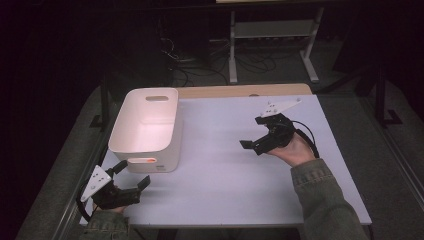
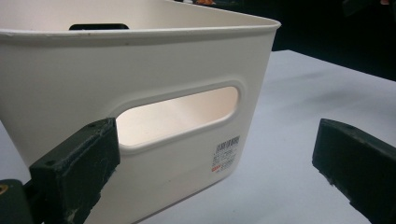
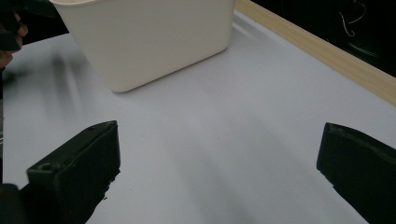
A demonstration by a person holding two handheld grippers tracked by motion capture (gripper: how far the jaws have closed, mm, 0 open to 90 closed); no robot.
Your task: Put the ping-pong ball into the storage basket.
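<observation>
Jaws gaping on both grippers: left gripper (image 1: 131, 176) is lining up on the bin (image 1: 145, 131), probably needing its near wall; right gripper (image 1: 256, 135) is hovering apart.

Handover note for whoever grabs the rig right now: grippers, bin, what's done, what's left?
Left gripper: open, holding nothing, low at the near left of the table, jaws aimed at the near end of the white bin, close to its handle slot but not touching.
Right gripper: open, holding nothing, over the bare right half of the table, pointed toward the bin.
Bin: upright at the left of the table, looks empty inside.
Done: nothing gripped or loaded.
Left: probably close in and grip the bin; the left gripper is the nearer one.
</observation>
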